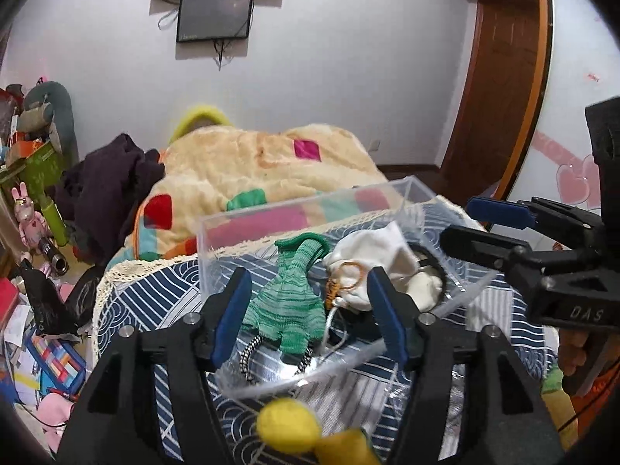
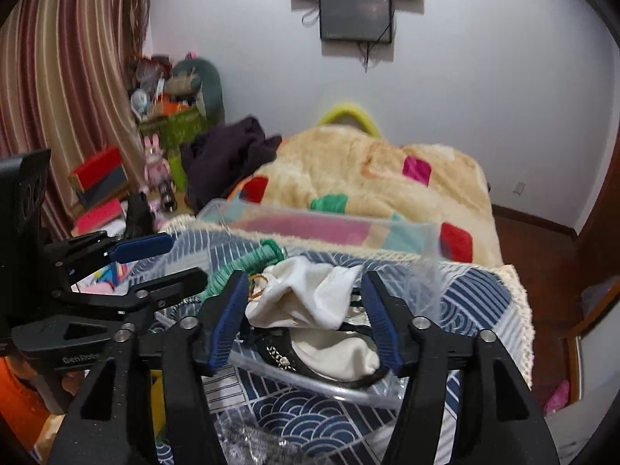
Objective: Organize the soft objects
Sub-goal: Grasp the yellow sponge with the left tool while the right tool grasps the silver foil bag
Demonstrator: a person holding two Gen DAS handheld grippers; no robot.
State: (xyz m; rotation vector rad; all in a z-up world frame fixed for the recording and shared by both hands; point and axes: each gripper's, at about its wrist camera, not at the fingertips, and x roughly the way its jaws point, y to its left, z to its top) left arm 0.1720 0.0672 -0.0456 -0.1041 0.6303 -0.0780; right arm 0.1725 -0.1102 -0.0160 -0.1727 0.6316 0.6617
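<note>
My bed (image 1: 128, 290), under a blue wave-patterned cover, carries a clear plastic box (image 1: 217, 240) near its edge, with a cream patchwork blanket (image 1: 248, 162) heaped behind it. Inside the box lie a green knitted sock (image 1: 288, 306) on the left and a white cloth (image 2: 310, 294) on the right, touching. My left tongs (image 1: 308, 312) hang over the sock, fingers apart and empty. My right tongs (image 2: 306, 317) hang over the white cloth, fingers likewise apart. A yellow pompom (image 1: 288, 424) sits just outside the box's near wall.
</note>
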